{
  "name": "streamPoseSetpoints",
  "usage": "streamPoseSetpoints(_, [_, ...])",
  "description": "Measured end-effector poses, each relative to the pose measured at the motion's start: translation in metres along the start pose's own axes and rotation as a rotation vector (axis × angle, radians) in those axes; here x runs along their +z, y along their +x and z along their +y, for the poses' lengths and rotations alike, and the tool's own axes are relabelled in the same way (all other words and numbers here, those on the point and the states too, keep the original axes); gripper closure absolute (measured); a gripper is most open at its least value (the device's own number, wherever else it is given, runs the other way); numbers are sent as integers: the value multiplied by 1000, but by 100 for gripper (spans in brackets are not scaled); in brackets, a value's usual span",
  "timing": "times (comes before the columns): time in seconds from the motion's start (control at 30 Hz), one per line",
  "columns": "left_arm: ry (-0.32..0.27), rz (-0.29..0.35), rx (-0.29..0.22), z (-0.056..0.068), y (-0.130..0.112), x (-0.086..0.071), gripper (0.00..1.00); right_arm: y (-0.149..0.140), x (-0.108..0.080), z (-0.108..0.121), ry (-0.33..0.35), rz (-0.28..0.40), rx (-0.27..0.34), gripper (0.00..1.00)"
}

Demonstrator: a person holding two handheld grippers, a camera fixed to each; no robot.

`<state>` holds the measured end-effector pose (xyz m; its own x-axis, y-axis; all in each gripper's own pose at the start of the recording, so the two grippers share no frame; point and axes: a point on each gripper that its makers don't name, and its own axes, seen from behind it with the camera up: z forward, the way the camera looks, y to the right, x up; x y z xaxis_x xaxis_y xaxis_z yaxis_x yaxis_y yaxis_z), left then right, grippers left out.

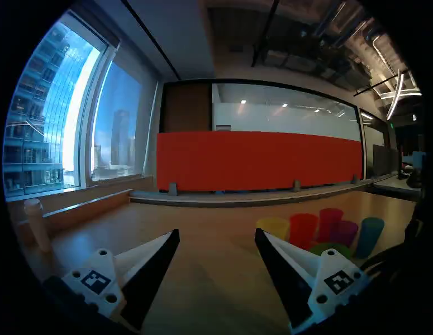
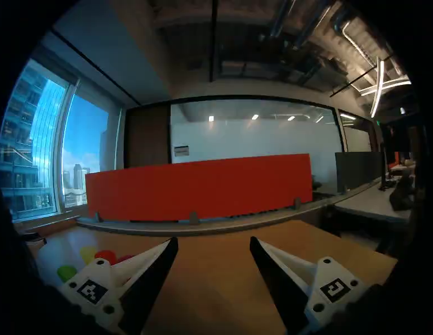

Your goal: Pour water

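Left tool (image 1: pixel 217 230) and right tool (image 2: pixel 213 239) spread wide, empty, over desk (image 1: pixel 216 296); cups (image 1: pixel 319 226) at left tool's two o'clock.

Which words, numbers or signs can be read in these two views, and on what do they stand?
No text is readable.
Small sign on the white wall: too small to read.
Left gripper and right gripper: square black-and-white markers, patterns only, no letters.

A: Where are the cups (image 1: pixel 322 229)?
B: Clustered on the table (image 1: pixel 216 223), right of centre in the left gripper view. A bottle (image 1: pixel 36 223) stands at the far left edge.
A: Behind?
B: A partition (image 1: pixel 255 159) runs along the back edge, with a window (image 1: pixel 60 123) to its left.
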<state>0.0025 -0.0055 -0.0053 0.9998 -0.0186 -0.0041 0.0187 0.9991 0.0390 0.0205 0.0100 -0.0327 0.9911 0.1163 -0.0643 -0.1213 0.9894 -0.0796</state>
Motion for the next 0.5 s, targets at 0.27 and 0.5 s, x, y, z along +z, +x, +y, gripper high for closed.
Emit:
streamPoseSetpoints(0.27, [-1,-3,1,1,1,1,0,0,-1,0,1,1,-4,1])
streamPoseSetpoints(0.5, [-2,-5,1,1,1,2,0,0,-4,-2,8,8,-13,1])
